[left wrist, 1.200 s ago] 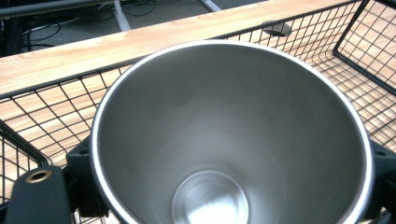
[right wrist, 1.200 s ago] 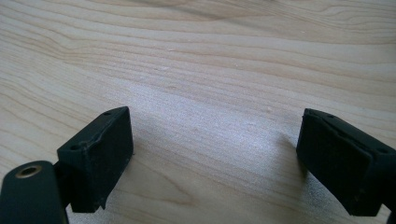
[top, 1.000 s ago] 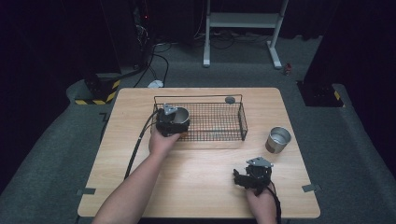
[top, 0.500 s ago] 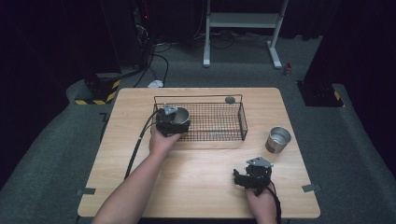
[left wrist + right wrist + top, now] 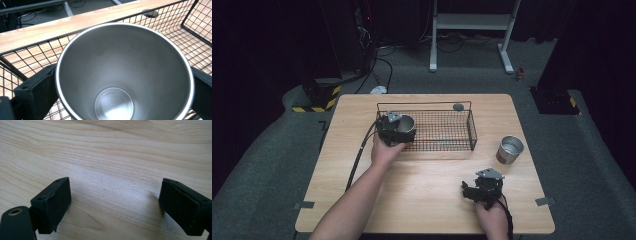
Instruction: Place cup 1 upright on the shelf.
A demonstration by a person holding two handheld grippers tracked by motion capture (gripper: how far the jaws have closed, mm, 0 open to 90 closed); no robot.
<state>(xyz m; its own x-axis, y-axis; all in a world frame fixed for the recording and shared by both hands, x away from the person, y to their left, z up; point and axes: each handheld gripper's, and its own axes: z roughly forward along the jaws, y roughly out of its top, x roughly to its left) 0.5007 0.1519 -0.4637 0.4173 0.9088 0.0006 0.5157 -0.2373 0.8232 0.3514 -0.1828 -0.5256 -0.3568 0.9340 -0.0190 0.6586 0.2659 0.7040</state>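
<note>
A steel cup (image 5: 406,125) (image 5: 125,75) sits upright between the jaws of my left gripper (image 5: 399,129) (image 5: 120,87), which is shut on it at the left end of the black wire basket (image 5: 452,131) (image 5: 190,27). The cup is empty inside. A second steel cup (image 5: 510,149) stands on the table to the right of the basket. My right gripper (image 5: 469,191) (image 5: 113,205) rests low over the bare wood near the front right, open, with nothing between its jaws.
The wooden table (image 5: 422,200) is bare in front of the basket. A small dark round disc (image 5: 458,106) (image 5: 150,13) lies on the table behind the basket. Dark floor, cables and a white stand (image 5: 472,30) lie beyond the far edge.
</note>
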